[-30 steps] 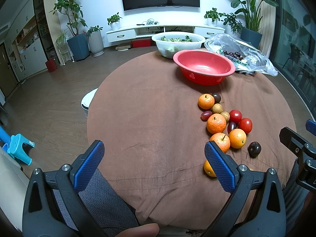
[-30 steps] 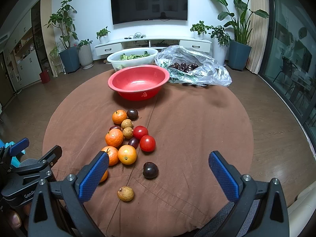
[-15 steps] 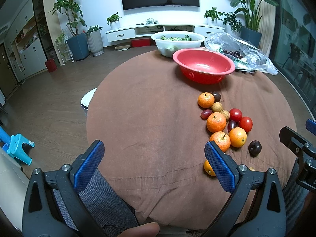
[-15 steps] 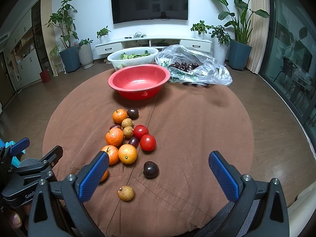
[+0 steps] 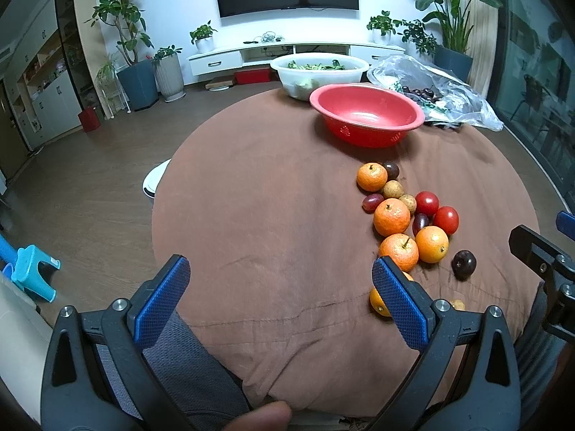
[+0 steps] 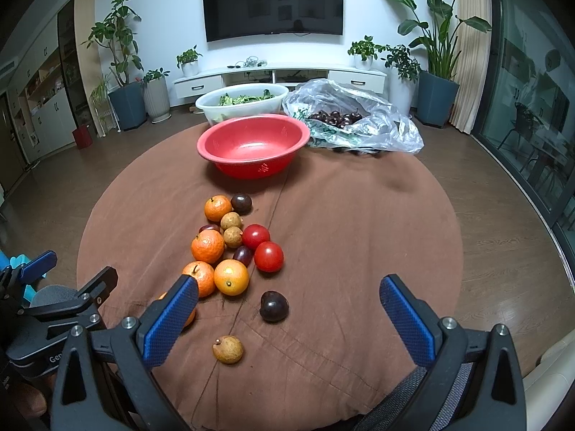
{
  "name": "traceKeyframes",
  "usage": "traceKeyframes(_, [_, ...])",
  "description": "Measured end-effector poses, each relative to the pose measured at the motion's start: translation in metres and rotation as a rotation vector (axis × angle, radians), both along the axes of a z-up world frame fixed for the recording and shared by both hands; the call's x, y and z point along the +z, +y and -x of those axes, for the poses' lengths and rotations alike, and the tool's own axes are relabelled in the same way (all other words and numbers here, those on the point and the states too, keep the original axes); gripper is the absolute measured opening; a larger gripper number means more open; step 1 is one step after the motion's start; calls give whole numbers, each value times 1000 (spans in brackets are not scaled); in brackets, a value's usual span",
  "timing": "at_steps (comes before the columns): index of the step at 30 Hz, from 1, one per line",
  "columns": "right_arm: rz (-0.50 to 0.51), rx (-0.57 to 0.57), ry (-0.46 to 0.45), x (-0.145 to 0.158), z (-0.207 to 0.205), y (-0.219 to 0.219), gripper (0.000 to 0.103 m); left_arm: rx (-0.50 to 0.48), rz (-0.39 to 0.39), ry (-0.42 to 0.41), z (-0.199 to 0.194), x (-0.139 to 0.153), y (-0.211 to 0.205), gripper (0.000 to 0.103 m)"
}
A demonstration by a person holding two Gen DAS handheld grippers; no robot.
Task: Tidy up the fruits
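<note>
A cluster of fruit lies on the round brown table (image 6: 359, 237): several oranges (image 6: 231, 276), two red tomatoes (image 6: 268, 256), brown longans (image 6: 228, 349) and dark plums (image 6: 274, 306). The cluster also shows in the left wrist view (image 5: 391, 216). An empty red bowl (image 6: 253, 145) stands beyond the fruit; it also shows in the left wrist view (image 5: 366, 114). My left gripper (image 5: 280, 287) is open and empty at the table's near edge, left of the fruit. My right gripper (image 6: 287, 309) is open and empty, just short of the nearest plum.
A white basin of greens (image 6: 241, 102) and a clear plastic bag of dark cherries (image 6: 350, 122) stand behind the red bowl. The left gripper's body shows at the lower left of the right wrist view (image 6: 54, 305). Plants and a TV cabinet line the far wall.
Both grippers have moved slightly forward toward the fruit. Both stay open and nothing on the table has moved.
</note>
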State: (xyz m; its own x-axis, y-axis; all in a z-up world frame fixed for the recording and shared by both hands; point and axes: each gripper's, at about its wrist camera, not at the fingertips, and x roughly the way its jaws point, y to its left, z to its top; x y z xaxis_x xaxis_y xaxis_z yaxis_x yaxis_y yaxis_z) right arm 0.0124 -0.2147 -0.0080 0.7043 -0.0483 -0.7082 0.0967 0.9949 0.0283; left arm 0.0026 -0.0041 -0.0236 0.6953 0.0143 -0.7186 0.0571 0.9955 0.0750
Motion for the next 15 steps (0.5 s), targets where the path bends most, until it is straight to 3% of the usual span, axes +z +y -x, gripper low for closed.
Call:
traceKeyframes(4, [-1, 6, 2, -4, 1, 0, 103, -62, 57, -3, 4, -3, 3, 103])
traceKeyframes(8, [-5, 11, 0, -11, 7, -2, 103, -204, 120, 14, 4, -11, 0, 103])
traceKeyframes(11, [-16, 25, -11, -17, 17, -10, 103, -252, 105, 29, 4, -22, -6, 103])
traceKeyframes(15, [-41, 48, -24, -21, 30, -19, 102, -305, 52, -12, 10, -27, -15, 103])
